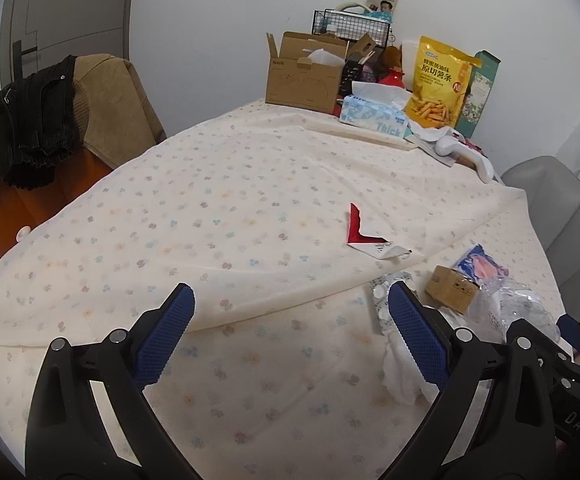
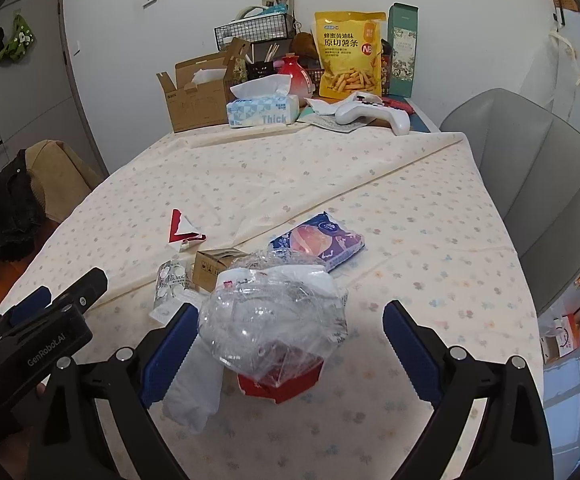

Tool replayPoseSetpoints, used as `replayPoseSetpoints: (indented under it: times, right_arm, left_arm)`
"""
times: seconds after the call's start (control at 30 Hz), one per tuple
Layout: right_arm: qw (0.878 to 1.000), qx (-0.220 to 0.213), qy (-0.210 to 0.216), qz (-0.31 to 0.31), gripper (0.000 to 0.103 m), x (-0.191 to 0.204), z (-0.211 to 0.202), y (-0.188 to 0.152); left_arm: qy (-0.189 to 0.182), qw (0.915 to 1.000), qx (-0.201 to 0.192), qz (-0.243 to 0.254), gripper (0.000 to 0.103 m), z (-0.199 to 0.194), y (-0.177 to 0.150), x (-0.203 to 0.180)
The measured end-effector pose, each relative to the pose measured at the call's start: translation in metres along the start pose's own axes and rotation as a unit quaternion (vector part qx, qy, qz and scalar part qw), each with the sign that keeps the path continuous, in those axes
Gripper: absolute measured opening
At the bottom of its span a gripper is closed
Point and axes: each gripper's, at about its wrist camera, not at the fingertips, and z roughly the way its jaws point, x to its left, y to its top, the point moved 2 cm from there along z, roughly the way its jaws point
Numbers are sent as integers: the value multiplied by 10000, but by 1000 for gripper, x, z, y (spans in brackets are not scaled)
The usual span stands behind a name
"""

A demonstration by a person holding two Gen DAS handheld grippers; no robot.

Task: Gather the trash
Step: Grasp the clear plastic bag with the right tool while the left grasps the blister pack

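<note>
Floral tablecloth (image 2: 429, 240) carries the trash in a near-edge cluster, so the right gripper (image 2: 286, 344) stands spread around the crumpled clear plastic (image 2: 274, 320), while the left gripper (image 1: 290, 332) hangs spread and empty beside it.

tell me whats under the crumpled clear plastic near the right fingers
Under the crumpled clear plastic a red box pokes out at the near edge and white tissue trails out to its left. Whatever else lies beneath is too blurred by the folds to tell.

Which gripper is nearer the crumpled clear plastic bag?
Right. The right gripper has its open jaws on either side of the clear plastic bag; the left gripper, also open, is off to the bag's left over bare tablecloth.
</note>
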Motion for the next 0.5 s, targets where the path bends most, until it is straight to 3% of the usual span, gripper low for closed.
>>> replayPoseSetpoints:
  times: [0.03, 0.13, 0.33, 0.5]
  right_arm:
    - [10000, 5, 29, 7, 91, 0, 2, 1]
    - [9997, 63, 246, 44, 73, 0, 8, 5]
    - [9995, 46, 308, 113, 72, -6, 7, 6]
    - [9995, -38, 228, 237, 72, -20, -2, 6]
  left_arm:
    - [-2, 10000, 18, -6, 97, 2, 1, 0]
    - [-9, 10000, 48, 16, 97, 8, 4, -3]
    - [-115, 9998, 125, 102, 95, 17, 6, -19]
    - [-278, 9989, 318, 197, 80, 29, 3, -38]
